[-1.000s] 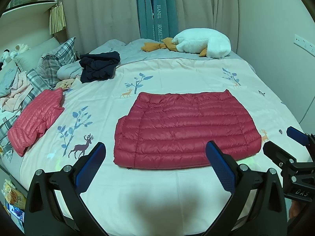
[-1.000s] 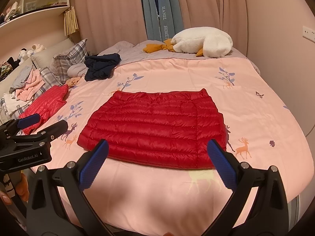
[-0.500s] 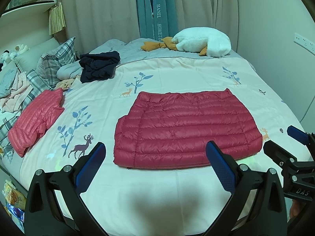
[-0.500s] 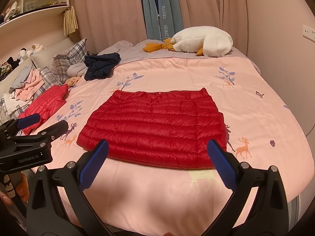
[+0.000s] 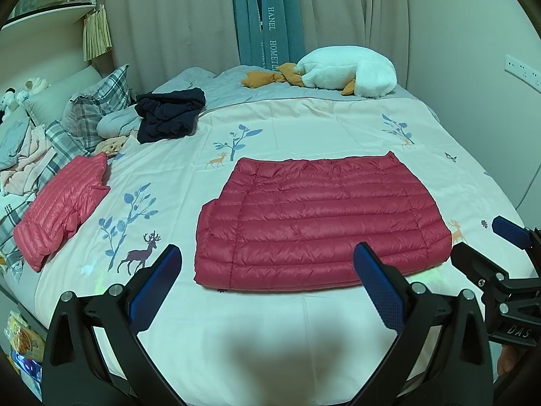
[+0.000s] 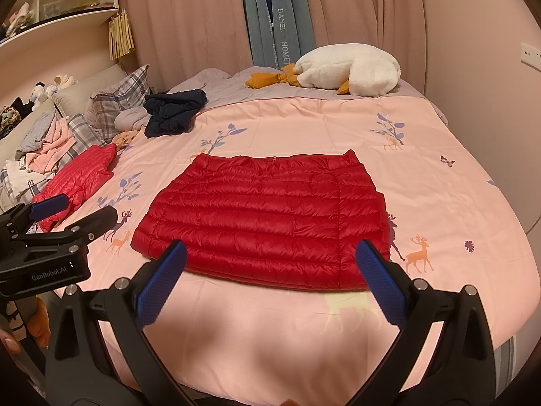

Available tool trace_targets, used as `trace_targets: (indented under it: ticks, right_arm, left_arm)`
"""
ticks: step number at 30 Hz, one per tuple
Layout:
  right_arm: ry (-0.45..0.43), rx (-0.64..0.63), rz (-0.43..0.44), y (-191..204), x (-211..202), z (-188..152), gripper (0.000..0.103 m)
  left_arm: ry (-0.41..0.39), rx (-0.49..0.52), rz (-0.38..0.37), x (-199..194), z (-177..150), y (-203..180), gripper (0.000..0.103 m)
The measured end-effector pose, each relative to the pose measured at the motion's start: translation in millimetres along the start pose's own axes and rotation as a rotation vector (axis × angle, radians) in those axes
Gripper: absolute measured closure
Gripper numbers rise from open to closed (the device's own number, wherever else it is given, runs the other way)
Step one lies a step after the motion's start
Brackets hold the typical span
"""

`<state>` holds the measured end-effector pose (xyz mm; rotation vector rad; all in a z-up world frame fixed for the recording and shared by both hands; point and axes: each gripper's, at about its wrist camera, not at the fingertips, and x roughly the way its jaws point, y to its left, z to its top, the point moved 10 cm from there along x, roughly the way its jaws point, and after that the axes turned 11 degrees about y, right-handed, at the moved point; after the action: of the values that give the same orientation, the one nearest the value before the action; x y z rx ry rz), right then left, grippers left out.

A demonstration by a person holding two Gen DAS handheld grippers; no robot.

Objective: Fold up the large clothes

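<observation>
Red down jacket [image 5: 321, 226] lies folded flat mid-bed on the printed sheet [image 5: 304, 128]. Left gripper [image 5: 267, 280] and right gripper [image 6: 270, 274] both spread wide, holding nothing, hovering at the near bed edge, short of the jacket's near hem. Second pink-red jacket [image 5: 61, 209] lies far left.

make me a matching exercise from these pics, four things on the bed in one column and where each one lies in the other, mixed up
Things:
1. red quilted down jacket
2. dark navy crumpled garment
3. white plush goose toy
4. pink-red folded puffer jacket

Places:
A. far end of the bed, by the curtains
B. left edge, below the plaid pillows
C. middle of the pink printed bedspread
D. far left, beside the plaid pillows

Pairs: 1-C, 2-D, 3-A, 4-B
</observation>
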<state>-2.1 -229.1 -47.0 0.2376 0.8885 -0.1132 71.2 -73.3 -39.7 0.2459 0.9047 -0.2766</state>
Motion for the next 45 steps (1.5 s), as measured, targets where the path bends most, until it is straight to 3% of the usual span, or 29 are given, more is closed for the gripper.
trace_targets:
  ticks: [40,45]
  right_arm:
    - [0.02,0.002,0.008,4,14,-10,0.002]
    - [0.024,0.002,0.003,3,17,-10,0.002]
  left_arm:
    - [0.015,0.006,0.001,11,0,1,0.001]
    - [0.011,-0.011,-0.052,14,3,2,0.001]
